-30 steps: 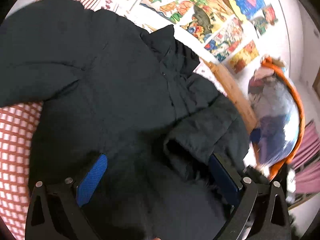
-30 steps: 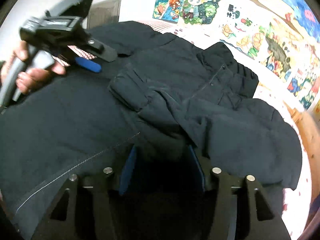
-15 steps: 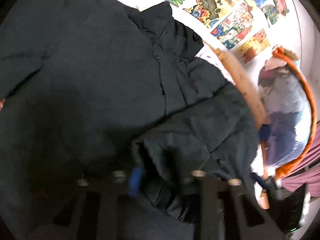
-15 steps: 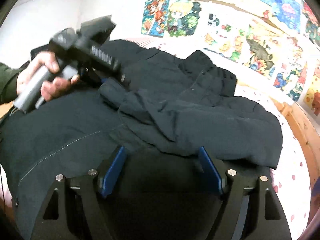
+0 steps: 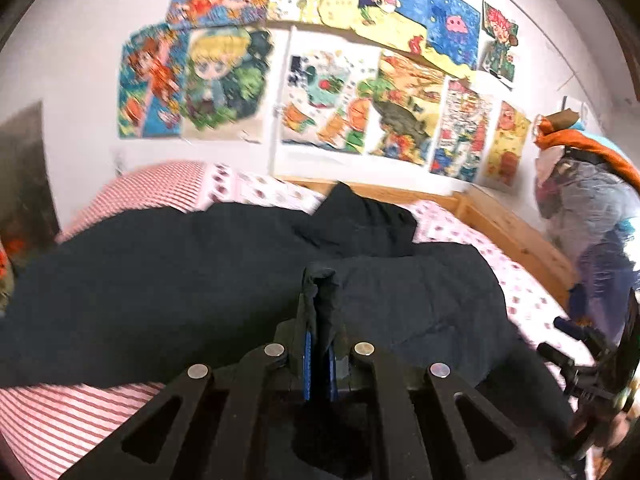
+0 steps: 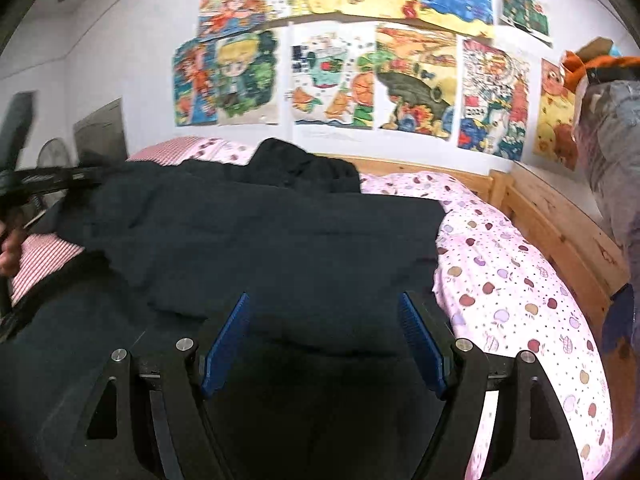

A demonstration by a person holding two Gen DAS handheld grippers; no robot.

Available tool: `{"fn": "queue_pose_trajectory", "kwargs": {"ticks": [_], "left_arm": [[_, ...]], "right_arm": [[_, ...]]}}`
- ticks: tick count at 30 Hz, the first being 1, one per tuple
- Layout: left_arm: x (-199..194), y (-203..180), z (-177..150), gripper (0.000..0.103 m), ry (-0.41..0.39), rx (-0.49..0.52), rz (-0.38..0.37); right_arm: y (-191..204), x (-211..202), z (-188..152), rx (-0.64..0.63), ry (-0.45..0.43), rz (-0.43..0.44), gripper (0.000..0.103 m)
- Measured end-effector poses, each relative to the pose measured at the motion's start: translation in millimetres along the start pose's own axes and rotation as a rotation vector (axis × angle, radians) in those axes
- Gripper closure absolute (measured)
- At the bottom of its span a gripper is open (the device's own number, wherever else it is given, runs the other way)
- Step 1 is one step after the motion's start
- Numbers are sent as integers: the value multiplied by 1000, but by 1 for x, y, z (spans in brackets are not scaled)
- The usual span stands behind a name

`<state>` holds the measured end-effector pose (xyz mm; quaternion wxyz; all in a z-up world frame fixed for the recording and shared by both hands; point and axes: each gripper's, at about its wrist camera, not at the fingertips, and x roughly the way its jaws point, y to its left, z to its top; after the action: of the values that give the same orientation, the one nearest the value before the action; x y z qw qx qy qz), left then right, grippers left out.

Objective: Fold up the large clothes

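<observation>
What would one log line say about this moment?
left tongs: shut on jacket sleeve | right tongs: open, over jacket | jacket: spread on bed | fold: unfinished

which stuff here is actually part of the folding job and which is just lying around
Part of the job:
- black jacket, spread on the bed
- left gripper, shut on a fold of it
- right gripper, open above it

Just lying about:
- pink apple-print sheet
- red striped bedding
- wall drawings
- wooden bed frame
</observation>
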<state>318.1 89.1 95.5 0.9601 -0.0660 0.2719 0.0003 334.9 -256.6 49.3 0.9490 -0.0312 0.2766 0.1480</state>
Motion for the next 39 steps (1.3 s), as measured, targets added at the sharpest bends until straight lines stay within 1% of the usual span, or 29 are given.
{"fn": "queue_pose_trajectory", "kwargs": {"ticks": [2,4,5,7,9,11,15,18,20,23,26,28,29,30,31,32,33,34,36,39], "left_arm": [[4,9,-1,97,15,9,27],[17,16,-7,97,61,23,64],[30,20,-12,97,99,34,91],[51,25,-20,97,158,43,117],[69,29,-28,97,216,41,135],[87,36,-33,97,279,39,153],[109,40,-42,97,368,58,176],[126,40,-55,96,422,77,193],[132,40,-61,95,441,80,199],[134,44,-65,93,436,60,190],[123,51,-63,88,408,7,149],[115,56,-60,75,388,-23,137],[106,58,-59,72,374,-44,121],[98,60,-59,62,358,-59,111],[89,63,-58,46,337,-72,104],[81,66,-58,38,319,-80,100],[66,69,-57,28,279,-96,102],[55,73,-56,26,250,-110,102],[33,83,-55,25,214,-156,87],[5,111,-59,22,186,-278,94]], "right_arm": [[-2,22,7,32,37,14,32],[0,49,16,51,82,40,32],[4,64,20,47,105,43,32],[16,94,23,4,172,30,32],[29,117,22,-36,224,26,32],[41,140,17,-72,298,11,32],[53,165,2,-88,392,0,32],[53,174,-4,-72,400,5,31],[57,180,-13,-78,398,0,31],[58,182,-19,-77,395,-2,30],[56,178,-18,-57,376,13,27],[55,172,-18,-45,355,16,26],[51,166,-20,-41,338,12,26],[51,158,-19,-41,309,3,26],[53,149,-17,-45,278,4,26],[56,141,-14,-52,252,12,26],[59,134,-10,-62,223,25,26],[63,126,-5,-74,200,31,26],[72,116,4,-90,187,43,26],[85,103,15,-86,174,91,26]]}}
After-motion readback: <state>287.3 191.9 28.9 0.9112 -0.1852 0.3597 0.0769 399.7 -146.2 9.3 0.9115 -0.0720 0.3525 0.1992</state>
